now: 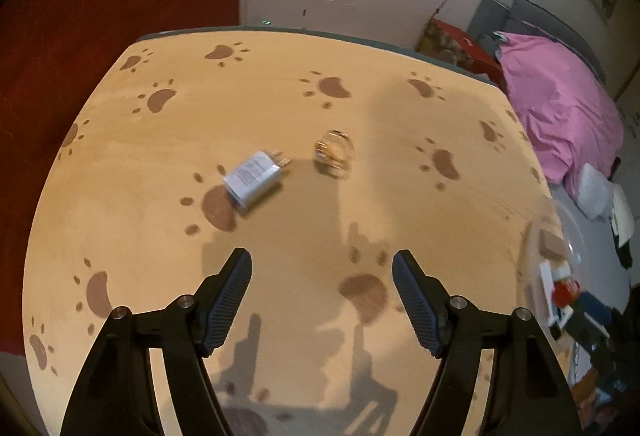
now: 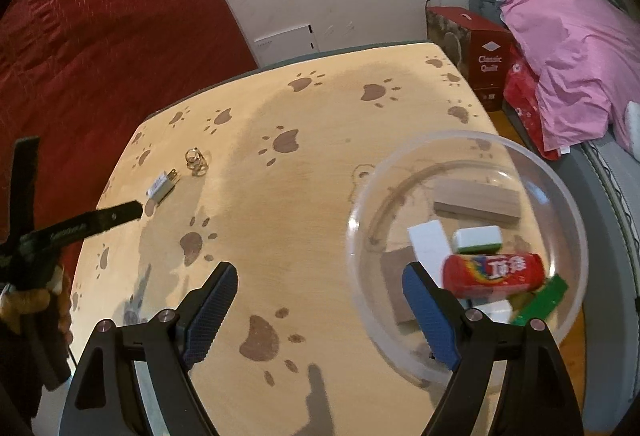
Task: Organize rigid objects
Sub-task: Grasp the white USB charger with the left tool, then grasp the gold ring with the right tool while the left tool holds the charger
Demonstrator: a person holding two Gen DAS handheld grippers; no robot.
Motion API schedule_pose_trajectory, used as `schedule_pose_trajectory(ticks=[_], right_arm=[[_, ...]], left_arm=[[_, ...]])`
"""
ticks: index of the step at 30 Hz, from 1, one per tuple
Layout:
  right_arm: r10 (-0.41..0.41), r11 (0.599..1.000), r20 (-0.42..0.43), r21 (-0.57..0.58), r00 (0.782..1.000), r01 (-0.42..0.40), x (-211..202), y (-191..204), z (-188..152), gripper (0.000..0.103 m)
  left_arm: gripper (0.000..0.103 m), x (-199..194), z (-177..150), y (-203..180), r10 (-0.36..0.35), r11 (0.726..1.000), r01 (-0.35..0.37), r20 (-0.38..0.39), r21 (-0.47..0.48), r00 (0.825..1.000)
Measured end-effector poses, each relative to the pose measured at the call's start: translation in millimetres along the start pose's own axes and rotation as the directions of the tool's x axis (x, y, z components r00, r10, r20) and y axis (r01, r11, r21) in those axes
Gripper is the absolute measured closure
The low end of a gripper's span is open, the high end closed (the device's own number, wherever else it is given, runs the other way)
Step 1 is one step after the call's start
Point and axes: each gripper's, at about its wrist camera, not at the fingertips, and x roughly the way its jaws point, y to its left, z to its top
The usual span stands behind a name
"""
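Both grippers (image 1: pixel 322 296) (image 2: pixel 320 310) spread wide, empty.
Ahead of left: white charger (image 1: pixel 256 182), wire ring (image 1: pixel 335 153). Only right view: clear bowl (image 2: pixel 560 188), box (image 2: pixel 486 68) reading "Classic Quilt".

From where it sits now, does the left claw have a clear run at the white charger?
Probably yes. The left claw is open and empty, and the white charger lies on bare table just ahead, slightly to its left. Only the metal ring piece lies nearby, apart from the charger.
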Motion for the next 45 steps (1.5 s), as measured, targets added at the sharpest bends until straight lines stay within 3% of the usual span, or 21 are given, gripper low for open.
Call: schedule_pose_trajectory(ticks=[7,19,23,29,33,45], right_arm=[[-0.010,1.000,-0.022,-0.006,1.000,0.010,19,23,3,0.015],[-0.020,1.000,-0.039,-0.017,0.999,0.020,44,56,13,0.015],[-0.020,1.000,-0.047,-0.024,0.999,0.018,52,66,15,0.015],[-0.016,0.999,-0.058,-0.038,0.998,0.014,62,78,19,0.015],[-0.016,0.999,-0.066,-0.049,0.998,0.013,70,85,21,0.015],[0.005,0.993,-0.062,-0.120,0.998,-0.013,101,114,46,0.015]], left_arm=[[0.029,37,23,34,0.020,0.999,-0.021,-0.037,-0.025,0.999],[0.029,78,50,55,0.014,1.000,-0.014,-0.049,-0.007,0.999],[0.030,83,52,56,0.011,1.000,-0.010,-0.050,0.009,0.999],[0.040,88,51,57,0.007,0.999,-0.006,-0.041,0.040,0.999],[0.055,87,51,56,0.000,0.998,0.002,-0.026,0.067,1.000],[0.056,63,44,74,-0.026,0.998,0.025,0.011,0.053,1.000]])
